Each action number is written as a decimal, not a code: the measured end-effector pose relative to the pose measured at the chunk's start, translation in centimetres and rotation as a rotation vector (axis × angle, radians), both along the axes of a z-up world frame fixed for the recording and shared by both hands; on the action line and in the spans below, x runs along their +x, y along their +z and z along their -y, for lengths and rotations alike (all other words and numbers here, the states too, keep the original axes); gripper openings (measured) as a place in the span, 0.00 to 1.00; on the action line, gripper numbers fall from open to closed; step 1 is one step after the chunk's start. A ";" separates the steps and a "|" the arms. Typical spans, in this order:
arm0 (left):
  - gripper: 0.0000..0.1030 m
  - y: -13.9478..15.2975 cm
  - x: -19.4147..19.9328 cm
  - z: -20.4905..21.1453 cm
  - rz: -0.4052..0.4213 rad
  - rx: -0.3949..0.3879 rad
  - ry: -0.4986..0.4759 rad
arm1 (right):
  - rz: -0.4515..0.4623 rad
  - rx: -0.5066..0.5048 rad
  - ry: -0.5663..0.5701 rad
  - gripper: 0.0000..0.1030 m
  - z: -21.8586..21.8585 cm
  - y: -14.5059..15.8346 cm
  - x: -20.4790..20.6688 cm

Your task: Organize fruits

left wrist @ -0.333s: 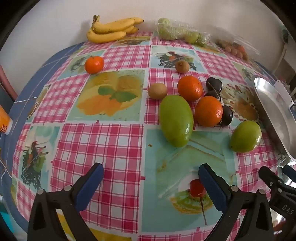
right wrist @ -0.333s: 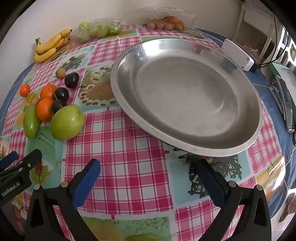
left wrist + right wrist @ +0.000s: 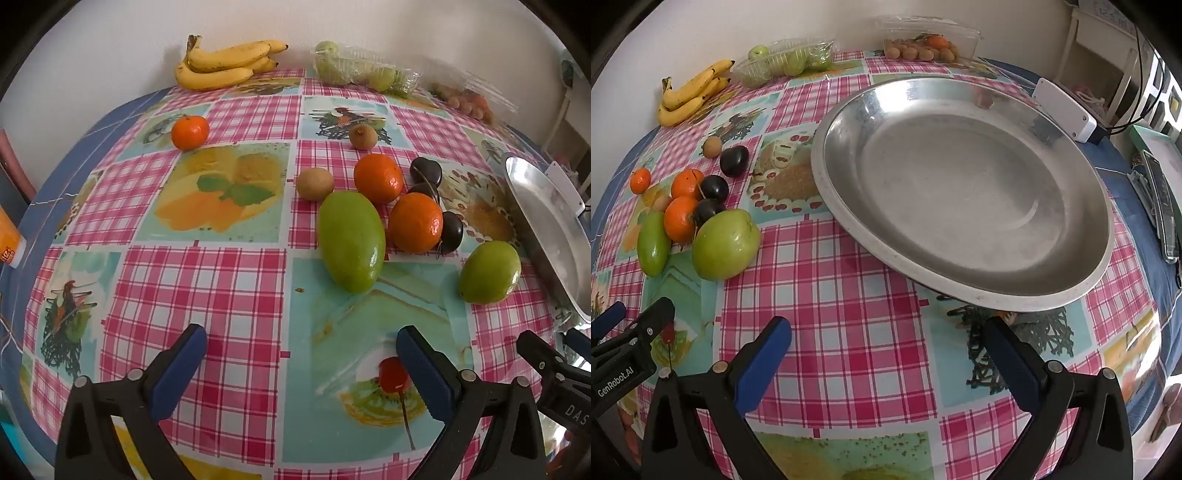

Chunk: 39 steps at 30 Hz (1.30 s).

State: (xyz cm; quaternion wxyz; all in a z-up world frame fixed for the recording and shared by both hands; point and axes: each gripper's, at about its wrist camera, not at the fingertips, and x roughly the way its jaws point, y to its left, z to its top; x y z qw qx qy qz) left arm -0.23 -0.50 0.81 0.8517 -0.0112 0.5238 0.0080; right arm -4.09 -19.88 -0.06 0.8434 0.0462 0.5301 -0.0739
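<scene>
Left wrist view: left gripper (image 3: 301, 363) hangs over the checked tablecloth (image 3: 207, 288), fingers spread wide with nothing between them. Compared with the frame a moment earlier, nothing has shifted; every fruit lies where it lay, so the sorting appears not yet begun. Ahead lie a long green fruit (image 3: 351, 240), two large oranges (image 3: 378, 178) (image 3: 415, 222) touching it or each other, dark plums (image 3: 425, 172), two brown kiwi-like fruits (image 3: 315, 183) (image 3: 364, 137), a round green fruit (image 3: 489, 272) just beside the pan's rim, and a small orange (image 3: 190, 132) well apart. Bananas (image 3: 225, 64) rest at the wall. A clear punnet (image 3: 364, 70) holds green fruit; a second clear punnet (image 3: 469, 98) holds small brown and reddish fruit.

Right wrist view: right gripper (image 3: 886, 356) points steeply down near the metal pan (image 3: 1015, 299), fingers likewise spread and empty. The pan holds nothing. The fruit cluster sits to its left, the round green fruit nearest. Likely destination for the loose fruit: this pan.
</scene>
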 end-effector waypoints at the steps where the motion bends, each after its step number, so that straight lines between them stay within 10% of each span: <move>1: 1.00 0.0 0.2 0.0 -0.001 0.000 0.001 | -0.001 0.000 0.000 1.00 0.0 0.0 0.0; 39: 1.00 -0.1 -0.6 0.0 0.028 -0.001 0.001 | -0.004 -0.004 -0.003 1.00 -0.2 -0.1 0.0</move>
